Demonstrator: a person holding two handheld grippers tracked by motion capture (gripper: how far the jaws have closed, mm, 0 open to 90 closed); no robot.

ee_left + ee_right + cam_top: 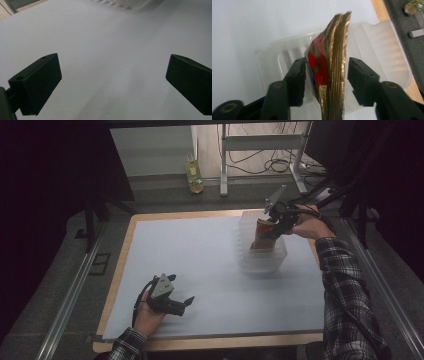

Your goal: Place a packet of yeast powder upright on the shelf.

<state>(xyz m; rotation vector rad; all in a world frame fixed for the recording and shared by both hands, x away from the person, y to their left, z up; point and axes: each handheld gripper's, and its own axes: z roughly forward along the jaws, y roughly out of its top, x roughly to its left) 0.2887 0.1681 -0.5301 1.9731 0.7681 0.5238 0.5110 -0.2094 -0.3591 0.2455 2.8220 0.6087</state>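
Gold-edged snack packet [329,62] stands upright in the clear plastic tub [387,50] between the right gripper [326,80] jaws — seemingly just slackened, barely touching — so draw straight up without tipping it, while the left gripper [172,302] rests wide open on the surface [210,270].

dim room; grey floor [60,270]; cables [260,165]

No readable text anywhere, tbh. Gold packet [332,62] standing in clear plastic tub [384,37]: red and blue print on face, too blurred and edge-on to make out any brand or letters. Yellow-green bottle [194,174] on floor past table: label there, way too small to read. No numbers, no signs.
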